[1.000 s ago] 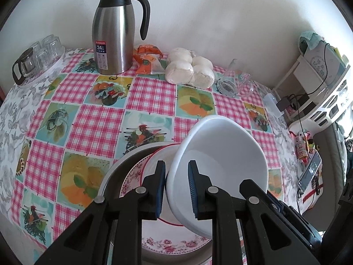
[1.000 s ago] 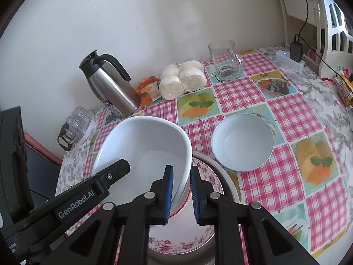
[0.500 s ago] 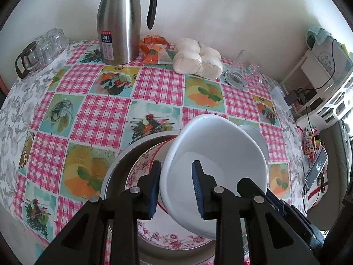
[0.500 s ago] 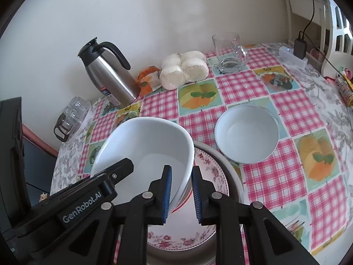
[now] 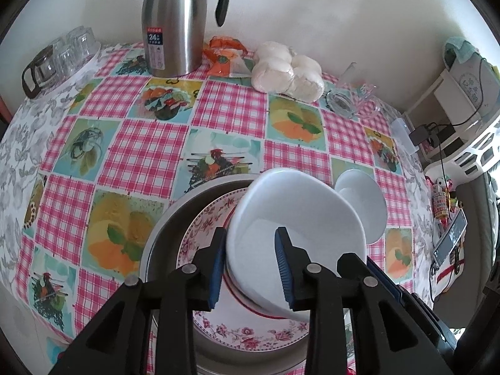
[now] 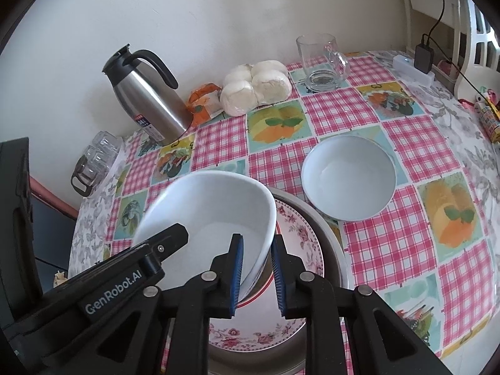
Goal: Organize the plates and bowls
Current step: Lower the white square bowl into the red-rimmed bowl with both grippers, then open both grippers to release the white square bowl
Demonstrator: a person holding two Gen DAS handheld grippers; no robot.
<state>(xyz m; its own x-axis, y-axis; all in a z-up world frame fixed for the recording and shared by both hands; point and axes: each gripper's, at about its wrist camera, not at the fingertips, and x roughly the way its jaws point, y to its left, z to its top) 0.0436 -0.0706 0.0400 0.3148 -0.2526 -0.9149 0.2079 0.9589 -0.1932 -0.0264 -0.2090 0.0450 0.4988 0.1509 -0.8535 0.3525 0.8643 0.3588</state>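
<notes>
Large white bowl (image 5: 297, 218) tilted above the floral plate (image 5: 250, 337), lower edge down on a red-rimmed dish lying on that plate; floral plate nested in a metal pan (image 5: 162, 250) on the checked tablecloth (image 5: 140, 156). Left gripper (image 5: 250, 268) astride the bowl's near rim, one blue pad outside the wall, the other inside over the white hollow; jaws opening, rim between them, inner pad clear of the wall, grip let go. Right gripper (image 6: 256, 276) on the opposite rim of the same bowl (image 6: 212, 215), inside pad flat on the inner wall, outside pad close against the outer wall; clenched on the bowl's edge and bearing its tilt. Second, smaller white bowl (image 6: 348, 176) upright on the cloth just beside the pan (image 6: 331, 250), beyond the large bowl and apart from both grippers. Farther from the large bowl, by the wall: steel thermos jug (image 5: 173, 22), orange packet (image 5: 225, 57) just beside it, bag of white buns (image 5: 286, 70), then a glass mug (image 6: 320, 62); cluster of small glasses (image 5: 62, 53) at the cloth's edge past the jug.
</notes>
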